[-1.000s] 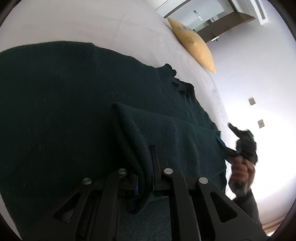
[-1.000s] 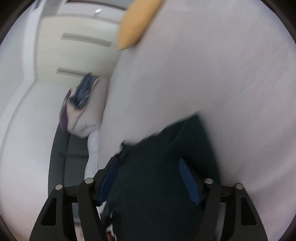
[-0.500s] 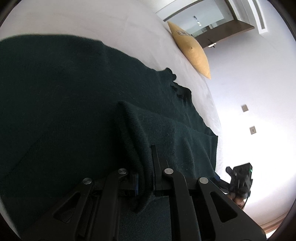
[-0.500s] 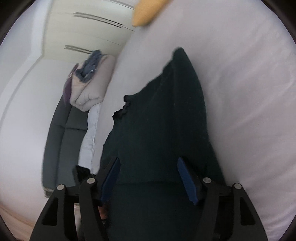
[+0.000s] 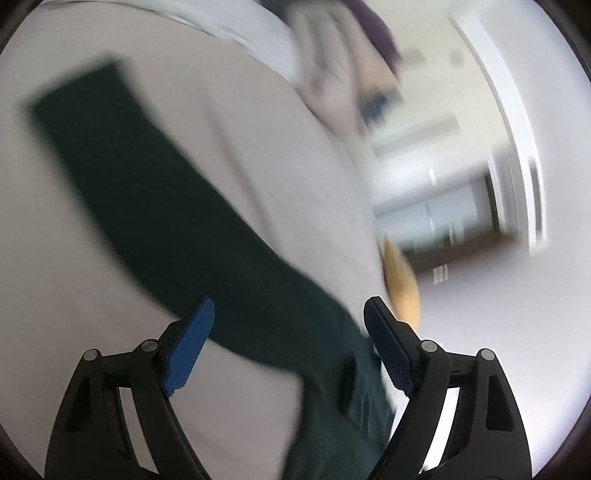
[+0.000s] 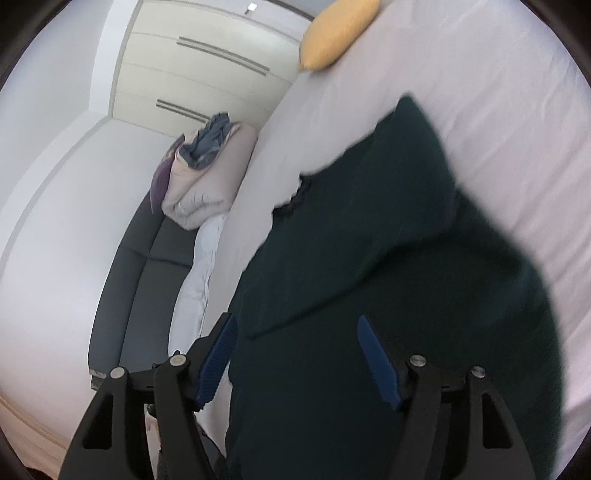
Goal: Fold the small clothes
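While jaws widen | left gripper released | right gripper released | sweater flat on bed

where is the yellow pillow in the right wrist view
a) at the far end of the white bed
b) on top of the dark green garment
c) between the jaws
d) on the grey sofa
a, the yellow pillow lies on the white bed at its far end, well beyond the dark green garment and off the grey sofa.

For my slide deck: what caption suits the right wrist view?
Open right claw above a dark green garment spread on a white bed, yellow pillow beyond.
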Available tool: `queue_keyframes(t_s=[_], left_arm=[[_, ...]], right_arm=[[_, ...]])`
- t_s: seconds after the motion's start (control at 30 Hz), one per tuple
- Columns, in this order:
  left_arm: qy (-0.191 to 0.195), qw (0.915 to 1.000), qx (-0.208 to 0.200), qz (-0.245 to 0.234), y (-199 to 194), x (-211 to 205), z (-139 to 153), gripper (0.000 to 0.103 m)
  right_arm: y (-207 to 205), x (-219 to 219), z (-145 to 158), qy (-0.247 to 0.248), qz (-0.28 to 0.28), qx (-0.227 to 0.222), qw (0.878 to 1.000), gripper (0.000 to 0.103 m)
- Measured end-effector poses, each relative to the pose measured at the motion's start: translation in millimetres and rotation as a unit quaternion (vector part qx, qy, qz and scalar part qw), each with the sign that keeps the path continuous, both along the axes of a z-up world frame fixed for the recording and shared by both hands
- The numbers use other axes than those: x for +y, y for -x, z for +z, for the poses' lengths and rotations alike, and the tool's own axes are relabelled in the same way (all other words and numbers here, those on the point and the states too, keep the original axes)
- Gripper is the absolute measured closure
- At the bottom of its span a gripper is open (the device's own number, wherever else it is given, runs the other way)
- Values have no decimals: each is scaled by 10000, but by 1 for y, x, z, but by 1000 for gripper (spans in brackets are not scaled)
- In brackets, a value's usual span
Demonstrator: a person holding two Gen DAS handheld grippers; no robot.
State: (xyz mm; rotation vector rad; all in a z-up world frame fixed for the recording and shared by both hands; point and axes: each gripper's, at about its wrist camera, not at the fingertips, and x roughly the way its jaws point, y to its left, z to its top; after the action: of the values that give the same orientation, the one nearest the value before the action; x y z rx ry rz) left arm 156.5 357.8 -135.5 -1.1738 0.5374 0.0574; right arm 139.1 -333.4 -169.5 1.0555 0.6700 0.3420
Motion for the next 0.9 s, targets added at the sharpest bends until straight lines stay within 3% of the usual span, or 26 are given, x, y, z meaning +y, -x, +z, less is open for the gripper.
queue_keyframes(t_s=[0.07, 0.2, 0.3, 0.5, 0.57, 0.63, 0.73, 0.9], left_arm=[[448, 9976, -38, 518, 21, 38, -16, 20], [1255, 9829, -153, 1340, 49, 94, -44, 22], [1593, 9760, -164, 1476, 48, 117, -55, 22], [1843, 9703, -175, 1559, 29, 132, -64, 23], [1927, 9666, -159, 1682, 17, 127, -69, 36], [1979, 9635, -74, 1804, 13, 133, -80, 71], [1982, 9616, 110, 1897, 10, 144, -94, 94], [1182, 9770, 197, 1765, 2, 139, -68, 96]], right_arm=[[0, 16, 1, -10, 117, 63, 9999, 32], [-2, 43, 10, 63, 277, 122, 9995, 32], [-4, 56, 16, 112, 352, 166, 9992, 32], [-8, 78, 22, 263, 447, 246, 9983, 32], [-7, 84, 23, 323, 486, 281, 9979, 32], [-6, 89, 23, 351, 514, 292, 9976, 32], [-6, 94, 23, 377, 543, 299, 9974, 33], [-7, 95, 19, 379, 521, 290, 9975, 37]])
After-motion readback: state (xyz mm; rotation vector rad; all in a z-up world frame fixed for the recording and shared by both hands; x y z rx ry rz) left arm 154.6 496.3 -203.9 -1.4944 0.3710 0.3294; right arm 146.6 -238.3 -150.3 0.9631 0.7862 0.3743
